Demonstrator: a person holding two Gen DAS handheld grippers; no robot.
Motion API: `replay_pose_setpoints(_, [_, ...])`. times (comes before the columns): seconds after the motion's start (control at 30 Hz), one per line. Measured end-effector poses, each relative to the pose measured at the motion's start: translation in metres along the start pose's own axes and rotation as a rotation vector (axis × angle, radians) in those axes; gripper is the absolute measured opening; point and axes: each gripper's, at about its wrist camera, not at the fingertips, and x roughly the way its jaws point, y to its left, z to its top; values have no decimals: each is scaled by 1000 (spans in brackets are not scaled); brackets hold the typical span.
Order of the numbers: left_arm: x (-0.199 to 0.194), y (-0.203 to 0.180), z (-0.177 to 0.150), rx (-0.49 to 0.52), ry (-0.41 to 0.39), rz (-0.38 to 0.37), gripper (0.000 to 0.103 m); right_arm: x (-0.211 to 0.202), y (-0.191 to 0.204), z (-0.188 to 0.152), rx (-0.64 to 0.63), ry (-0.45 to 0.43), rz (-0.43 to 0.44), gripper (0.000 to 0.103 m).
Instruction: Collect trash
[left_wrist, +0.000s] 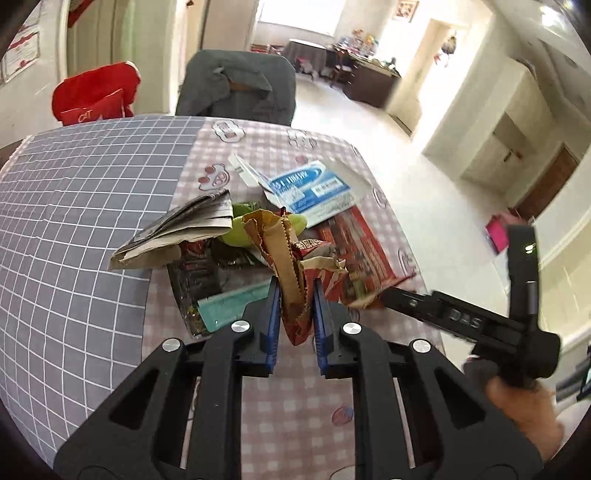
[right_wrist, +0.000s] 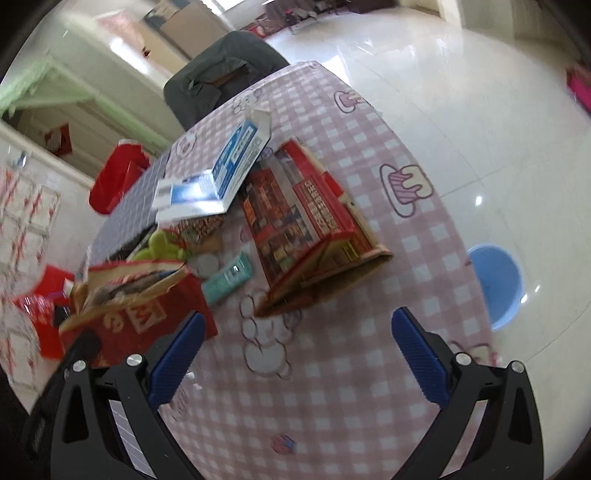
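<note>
We see our left gripper (left_wrist: 295, 291) clamped on a crumpled red-and-brown wrapper (left_wrist: 291, 258), its print perhaps Chinese. Our right gripper (right_wrist: 299, 354) hangs wide open, holding nothing. Farther off lies the blue-white box (right_wrist: 236, 158), its lettering unreadable.

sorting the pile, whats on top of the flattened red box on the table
A blue and white carton lies open over the far end of the flattened red box; the rest of its printed face is bare. Whatever is beneath the carton or under the box is hidden.
</note>
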Motion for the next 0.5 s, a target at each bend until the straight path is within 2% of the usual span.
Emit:
replay_pose_setpoints(0.03, [1,-4,2,-5,-16,18,16,7,-2,3,31,2,14,99])
replay_pose_setpoints(0.2, [4,-12,7,-3,-40,14,16,34,-17,12,154,32,57,97])
replay_pose_setpoints(0.23, [6,-13,7,1,-45,20,16,34,-18,13,156,9,67,91])
replay_pose_setpoints(0.3, [9,-15,7,6,-39,27,16,37,-18,16,145,5,65,70])
replay_pose_setpoints(0.33, [11,-15,7,3,-35,38,16,40,-21,18,147,12,70,47])
replay_pose_setpoints(0.4, [11,-14,8,-7,-30,38,16,47,-29,19,189,50,135,39])
replay_pose_setpoints(0.5, [9,-16,8,-11,-33,42,16,49,-35,20,187,74,174,27])
